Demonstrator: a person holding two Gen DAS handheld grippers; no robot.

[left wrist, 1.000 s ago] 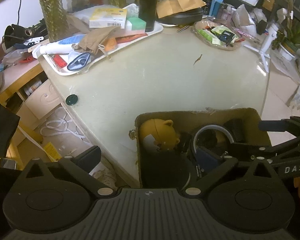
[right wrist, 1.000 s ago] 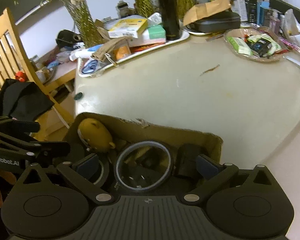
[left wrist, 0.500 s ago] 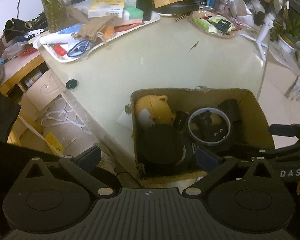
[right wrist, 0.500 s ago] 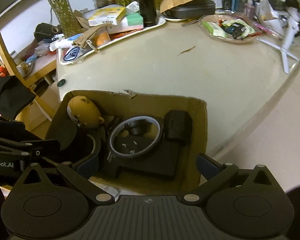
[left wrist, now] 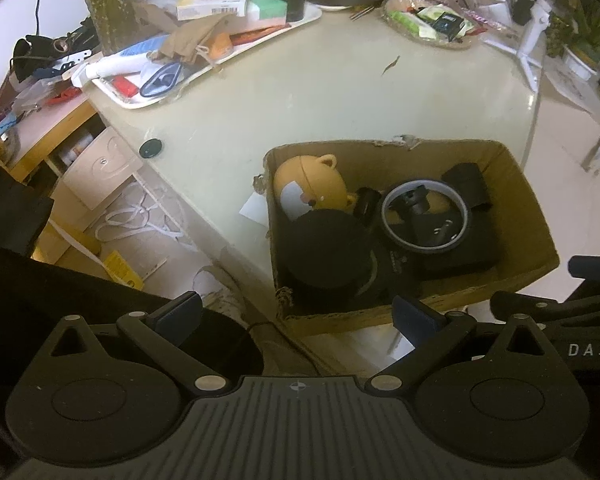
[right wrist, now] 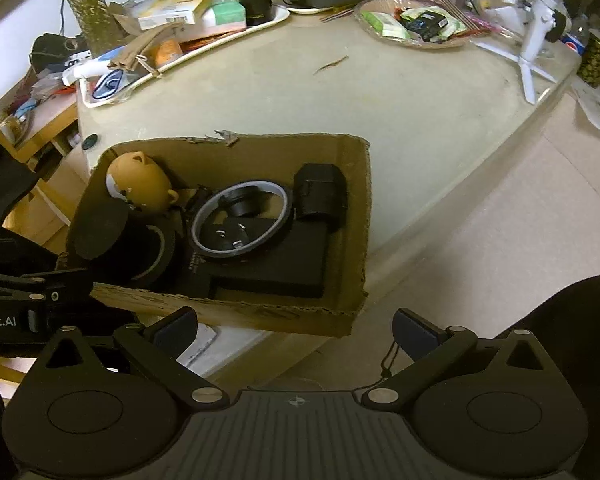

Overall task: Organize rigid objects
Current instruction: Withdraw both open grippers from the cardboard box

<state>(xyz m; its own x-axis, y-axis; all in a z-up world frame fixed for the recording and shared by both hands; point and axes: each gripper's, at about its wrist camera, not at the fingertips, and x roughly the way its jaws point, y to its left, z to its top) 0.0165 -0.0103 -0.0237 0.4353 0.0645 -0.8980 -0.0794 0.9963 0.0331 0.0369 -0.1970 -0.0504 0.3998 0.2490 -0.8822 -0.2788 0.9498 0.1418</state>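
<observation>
A cardboard box (left wrist: 516, 184) (right wrist: 356, 220) sits at the near edge of the pale table (left wrist: 300, 96) (right wrist: 340, 112). Inside lie a yellow bear-shaped toy (left wrist: 312, 184) (right wrist: 140, 182), a grey tape ring (left wrist: 424, 220) (right wrist: 240, 216), a black round object (left wrist: 326, 256), a black flat case (right wrist: 276, 264) and a small black block (left wrist: 470, 186) (right wrist: 320, 192). My left gripper (left wrist: 296, 314) hangs open just short of the box's near wall, empty. My right gripper (right wrist: 296, 326) is open and empty too, above the box's near right corner.
A white tray (left wrist: 148, 102) (right wrist: 88, 102) piled with boxes, tubes and cloth sits at the table's far left. A basket of packets (left wrist: 432, 24) (right wrist: 412, 24) and a white tripod (left wrist: 534, 44) (right wrist: 534, 48) stand far right. A small black cap (left wrist: 151, 148) lies near the left edge.
Both grippers have pulled back and up from the box; their fingers were over its contents and now stand outside its near wall. The whole box shows now.
</observation>
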